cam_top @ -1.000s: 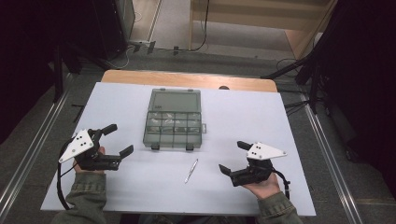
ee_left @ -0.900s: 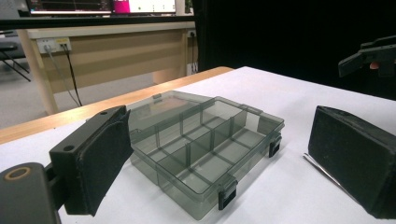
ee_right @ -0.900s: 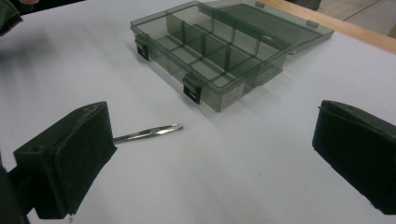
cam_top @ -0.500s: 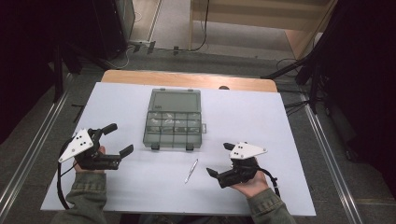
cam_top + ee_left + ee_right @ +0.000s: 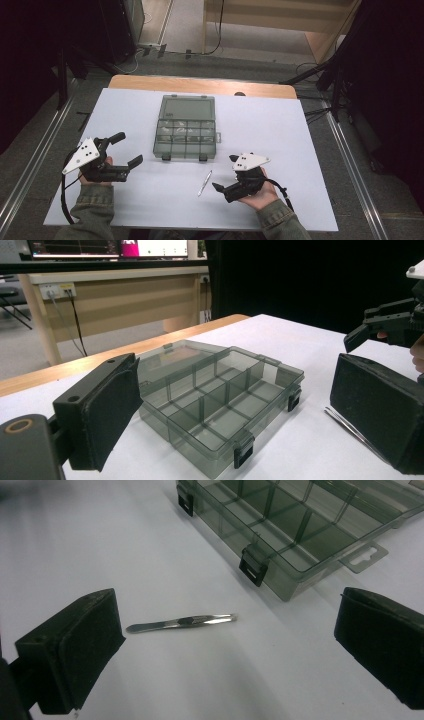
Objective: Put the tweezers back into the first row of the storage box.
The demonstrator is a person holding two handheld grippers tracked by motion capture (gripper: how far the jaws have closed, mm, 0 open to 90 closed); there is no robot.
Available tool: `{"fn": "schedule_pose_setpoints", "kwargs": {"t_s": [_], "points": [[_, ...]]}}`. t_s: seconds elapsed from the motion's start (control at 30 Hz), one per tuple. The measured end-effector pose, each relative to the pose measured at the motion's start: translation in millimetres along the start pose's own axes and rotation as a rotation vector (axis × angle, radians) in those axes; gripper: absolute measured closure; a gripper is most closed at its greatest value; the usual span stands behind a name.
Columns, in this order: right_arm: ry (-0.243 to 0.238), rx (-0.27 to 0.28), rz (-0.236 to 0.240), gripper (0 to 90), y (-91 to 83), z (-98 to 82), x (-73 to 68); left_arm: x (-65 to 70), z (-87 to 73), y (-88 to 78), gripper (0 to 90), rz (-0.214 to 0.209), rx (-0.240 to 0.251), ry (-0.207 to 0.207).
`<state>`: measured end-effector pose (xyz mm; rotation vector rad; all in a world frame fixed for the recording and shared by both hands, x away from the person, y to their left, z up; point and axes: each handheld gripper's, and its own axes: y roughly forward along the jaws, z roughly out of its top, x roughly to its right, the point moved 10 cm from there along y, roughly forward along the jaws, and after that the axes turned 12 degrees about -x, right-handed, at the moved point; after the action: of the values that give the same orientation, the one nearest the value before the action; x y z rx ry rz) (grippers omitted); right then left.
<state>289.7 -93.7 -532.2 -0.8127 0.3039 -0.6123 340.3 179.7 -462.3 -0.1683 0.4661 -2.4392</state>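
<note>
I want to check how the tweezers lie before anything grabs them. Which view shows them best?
The right gripper view: the tweezers lie whole and sharp on the table between its open jaws. The high view shows them as a thin sliver; the left gripper view shows a part beside its jaw.

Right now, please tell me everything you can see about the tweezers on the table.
The tweezers are small, slim and shiny, like metal, with a darker patch at the middle. They lie flat on the white table, near the front of the grey box but apart from it. Nothing touches them except the table. The right gripper is open and close beside them.
</note>
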Motion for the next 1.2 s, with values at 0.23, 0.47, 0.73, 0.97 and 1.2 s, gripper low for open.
{"fn": "schedule_pose_setpoints", "kwargs": {"t_s": [0.23,0.47,0.73,0.97,1.2], "points": [[-0.016,-0.022,0.016,0.0,8.7,2.0,-4.4,-0.1,-0.1,-0.2,5.7,0.0,-0.001,0.0],[-0.034,-0.041,0.028,0.0,17.9,4.2,-9.7,-0.1,0.1,-0.3,5.8,0.0,0.001,0.001],[-0.041,-0.066,0.035,0.0,26.6,4.7,-13.9,0.1,0.1,0.1,5.7,-0.001,0.001,0.0],[-0.062,-0.105,0.036,0.1,35.9,0.6,-15.0,0.0,0.1,0.3,5.8,0.0,0.0,0.001],[-0.074,-0.129,0.045,1.4,45.2,-1.8,-14.2,0.0,-0.1,0.6,5.7,0.0,-0.001,0.002]]}}
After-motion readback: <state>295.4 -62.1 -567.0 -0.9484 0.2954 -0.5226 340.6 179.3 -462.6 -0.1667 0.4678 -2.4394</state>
